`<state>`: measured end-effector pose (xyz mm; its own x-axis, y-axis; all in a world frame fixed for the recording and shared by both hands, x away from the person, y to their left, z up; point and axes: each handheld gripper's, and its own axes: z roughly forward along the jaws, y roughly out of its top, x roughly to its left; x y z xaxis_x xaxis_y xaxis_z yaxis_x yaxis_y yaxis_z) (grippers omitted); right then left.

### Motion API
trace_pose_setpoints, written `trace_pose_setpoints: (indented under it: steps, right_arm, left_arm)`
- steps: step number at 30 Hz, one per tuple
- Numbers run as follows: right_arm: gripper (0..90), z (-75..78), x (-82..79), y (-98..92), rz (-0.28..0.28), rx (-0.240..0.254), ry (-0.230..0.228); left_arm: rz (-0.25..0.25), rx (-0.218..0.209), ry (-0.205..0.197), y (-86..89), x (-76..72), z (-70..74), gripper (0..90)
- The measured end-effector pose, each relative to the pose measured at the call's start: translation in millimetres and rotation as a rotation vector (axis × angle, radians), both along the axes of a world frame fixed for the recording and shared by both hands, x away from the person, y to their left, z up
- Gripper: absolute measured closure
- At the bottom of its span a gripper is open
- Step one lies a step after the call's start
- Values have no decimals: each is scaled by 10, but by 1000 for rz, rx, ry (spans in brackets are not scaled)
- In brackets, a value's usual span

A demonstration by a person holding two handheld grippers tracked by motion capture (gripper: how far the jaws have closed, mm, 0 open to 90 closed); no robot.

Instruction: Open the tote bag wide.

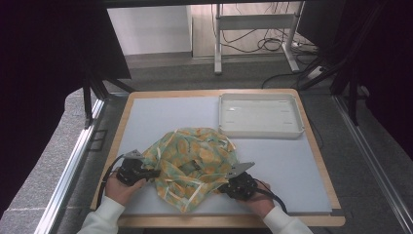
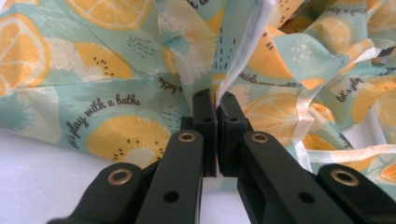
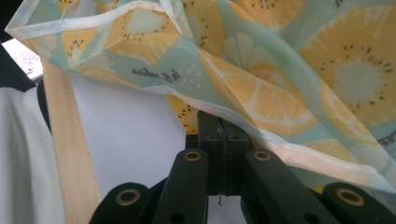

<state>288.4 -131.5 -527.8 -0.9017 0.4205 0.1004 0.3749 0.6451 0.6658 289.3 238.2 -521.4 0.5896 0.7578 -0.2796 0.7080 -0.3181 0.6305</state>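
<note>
A crumpled cloth, mint green with orange citrus slices and white hems, lies on the front middle of the grey mat. At the cloth's left edge my left gripper is shut on it. In the left gripper view the jaws meet on a fold with a white hem, and the cloth spreads behind. At the front right edge of the cloth is my right gripper. In the right gripper view its jaws are closed on the hemmed edge of the cloth, which drapes above and to the right.
A shallow white tray sits at the back right of the mat. The table's wooden rim frames the mat. A metal stand and cables are on the floor beyond. A white sleeve shows at the left.
</note>
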Motion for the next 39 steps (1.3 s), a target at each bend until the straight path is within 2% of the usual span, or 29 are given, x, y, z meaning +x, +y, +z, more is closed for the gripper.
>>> trace_pose_setpoints:
  steps: [8, 15, 17, 19, 22, 26, 28, 29, 32, 35, 37, 39]
  right_arm:
    - [888, -1, 54, 42, -8, -4, -10]
    - [866, 2, 50, -1, -9, -4, -13]
    - [835, 4, 48, -11, -8, -3, -11]
    - [741, 10, 29, -21, -11, -1, -14]
    - [607, 31, -38, -63, -19, 1, -22]
    - [468, 120, -168, -207, -61, 41, -55]
    - [445, 183, -232, -325, -92, 84, -64]
    - [435, 183, -232, -325, -92, 84, -64]
    - [417, 262, -297, -447, -128, 124, -70]
    - [403, 365, -348, -532, -147, 146, -101]
    - [398, 450, -331, -573, -173, 170, -120]
    - [391, 570, -227, -588, -202, 191, -152]
  left_arm:
    - [-6, 33, -4, -57, 35, -28, 873]
    - [-9, 44, 1, -61, 36, -62, 804]
    - [-4, 42, -5, -56, 32, -58, 743]
    - [-3, 44, -17, -48, 4, -39, 644]
    - [20, 52, -53, -12, -94, 18, 429]
    - [37, 14, -90, 83, -215, 120, 282]
    - [41, 3, -110, 117, -261, 164, 262]
    - [43, -1, -122, 134, -281, 195, 262]
    - [59, -19, -158, 162, -314, 290, 260]
    - [70, -30, -186, 171, -308, 390, 254]
    - [80, -32, -200, 161, -271, 463, 253]
    - [78, -30, -201, 142, -223, 517, 252]
